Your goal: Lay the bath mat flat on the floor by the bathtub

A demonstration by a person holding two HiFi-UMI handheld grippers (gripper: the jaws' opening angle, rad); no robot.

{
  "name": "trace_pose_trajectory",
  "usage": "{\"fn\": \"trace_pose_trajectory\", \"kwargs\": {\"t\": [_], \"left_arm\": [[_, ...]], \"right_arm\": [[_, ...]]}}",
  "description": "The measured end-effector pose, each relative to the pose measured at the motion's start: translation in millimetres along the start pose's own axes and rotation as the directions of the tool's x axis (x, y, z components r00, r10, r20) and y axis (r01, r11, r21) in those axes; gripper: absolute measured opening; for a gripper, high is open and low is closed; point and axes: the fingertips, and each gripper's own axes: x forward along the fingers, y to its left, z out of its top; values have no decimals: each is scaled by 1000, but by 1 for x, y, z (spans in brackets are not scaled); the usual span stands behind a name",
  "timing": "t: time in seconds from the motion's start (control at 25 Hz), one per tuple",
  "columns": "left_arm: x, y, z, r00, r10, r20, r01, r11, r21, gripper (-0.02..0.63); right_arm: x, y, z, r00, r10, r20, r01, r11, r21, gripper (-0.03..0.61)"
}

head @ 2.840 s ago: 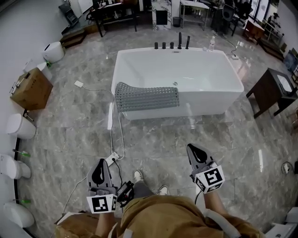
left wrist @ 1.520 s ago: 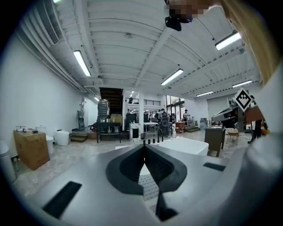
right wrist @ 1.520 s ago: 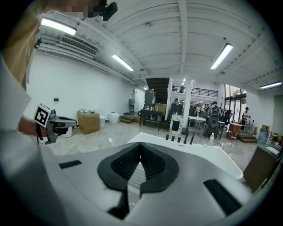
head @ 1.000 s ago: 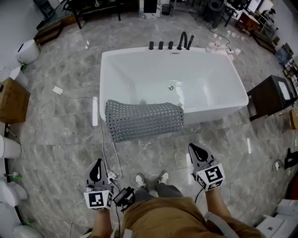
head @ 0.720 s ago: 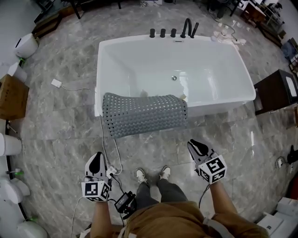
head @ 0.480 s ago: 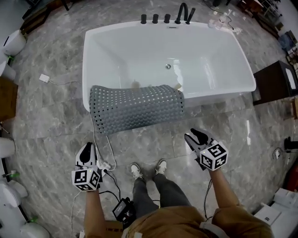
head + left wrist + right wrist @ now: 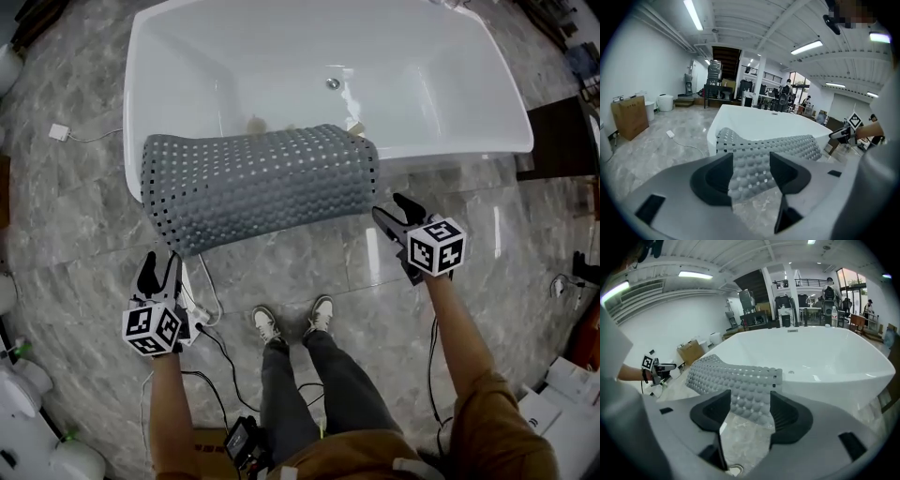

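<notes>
A grey, bumpy, perforated bath mat point(image 7: 253, 187) hangs over the near rim of the white bathtub point(image 7: 422, 75), with its lower edge above the marble floor. My left gripper point(image 7: 158, 270) is low by the mat's left bottom corner, and my right gripper point(image 7: 393, 212) is beside its right edge. Both have just been opening and stand open with nothing between the jaws. In the left gripper view the mat point(image 7: 764, 152) lies just beyond the left gripper point(image 7: 751, 161). The right gripper view shows the mat's point(image 7: 736, 378) end ahead of the right gripper point(image 7: 750, 401).
A power strip with cables point(image 7: 202, 323) lies on the floor by my left gripper. The person's feet point(image 7: 291, 323) stand between the grippers. A dark cabinet point(image 7: 562, 131) stands right of the tub. A cardboard box point(image 7: 629, 116) sits by the left wall.
The person has stepped up to the tub. Both grippers have dropped and moved forward to the mat's two ends, and their jaws went from shut to open.
</notes>
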Motion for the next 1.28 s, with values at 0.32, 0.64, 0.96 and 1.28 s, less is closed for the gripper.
{"fn": "trace_pose_trajectory", "kwargs": {"t": [0.32, 0.64, 0.96, 1.28], "left_arm": [[63, 31, -27, 997, 5, -71, -5, 1000, 3, 359], [89, 58, -39, 993, -21, -120, 16, 999, -49, 422], [109, 57, -45, 987, -105, -121, 94, 991, -90, 426], [115, 38, -50, 991, -88, -100, 65, 974, -217, 335]], "right_arm": [[71, -42, -11, 999, -22, -27, 24, 997, 73, 362], [95, -39, -18, 996, 50, -68, -43, 994, 97, 420], [114, -44, -23, 995, 58, -78, -48, 990, 132, 420], [101, -67, -32, 993, 119, -9, -111, 947, 302, 290]]}}
